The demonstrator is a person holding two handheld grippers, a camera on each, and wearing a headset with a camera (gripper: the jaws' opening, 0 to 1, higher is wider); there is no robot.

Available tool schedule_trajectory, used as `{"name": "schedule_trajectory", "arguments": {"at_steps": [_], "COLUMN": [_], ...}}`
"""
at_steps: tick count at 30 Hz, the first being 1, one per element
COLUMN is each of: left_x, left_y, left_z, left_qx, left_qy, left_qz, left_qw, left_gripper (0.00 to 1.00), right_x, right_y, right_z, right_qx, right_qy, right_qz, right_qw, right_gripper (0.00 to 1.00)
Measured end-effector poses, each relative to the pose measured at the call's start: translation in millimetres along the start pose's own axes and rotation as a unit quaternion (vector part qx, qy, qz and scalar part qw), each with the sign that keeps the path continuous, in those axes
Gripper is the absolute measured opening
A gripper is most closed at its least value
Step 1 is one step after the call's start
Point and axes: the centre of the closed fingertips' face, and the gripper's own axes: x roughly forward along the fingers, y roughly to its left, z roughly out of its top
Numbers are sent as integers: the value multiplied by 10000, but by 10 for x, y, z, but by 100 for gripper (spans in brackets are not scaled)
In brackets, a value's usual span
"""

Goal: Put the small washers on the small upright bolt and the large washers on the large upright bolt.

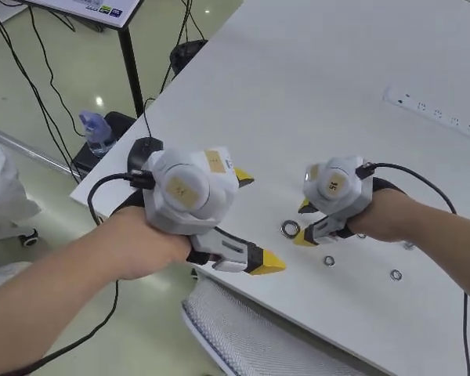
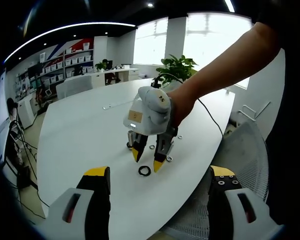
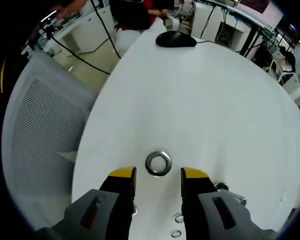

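A large steel washer [image 1: 290, 229] [image 2: 144, 170] [image 3: 158, 163] lies flat on the white table [image 1: 313, 86] near its front edge. My right gripper [image 1: 303, 223] [image 2: 147, 160] [image 3: 158, 175] stands open right over it, one yellow tip on each side, apart from the washer. My left gripper [image 1: 258, 221] [image 2: 160, 172] is open wide and empty, off to the left and pointed at the right gripper. Small washers [image 1: 329, 261] [image 1: 395, 275] [image 3: 178, 218] lie scattered behind the right gripper. A dark upright piece [image 2: 129, 145], maybe a bolt, shows behind the right gripper's fingers.
A mesh chair [image 1: 243, 329] [image 3: 40, 125] stands just under the table's front edge. A black mouse [image 3: 176, 39] [image 1: 145, 147] sits at the table's left corner, and a white power strip [image 1: 435, 113] lies far right. A water bottle [image 1: 98, 133] is on the floor.
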Motion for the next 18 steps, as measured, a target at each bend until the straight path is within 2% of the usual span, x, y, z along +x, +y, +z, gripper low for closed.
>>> {"name": "schedule_trajectory", "arguments": {"at_steps": [18], "left_x": [-21], "left_y": [0], "left_z": [-43], "left_qx": [-60], "left_qy": [26], "left_qz": [33], "left_qw": [10000], "left_gripper": [78], "right_x": [117], "right_y": [-1], "right_z": [22], "right_qx": [-74], "right_qy": [89], "right_qz": [-58], "right_qw": [9999], "right_gripper": [35]}}
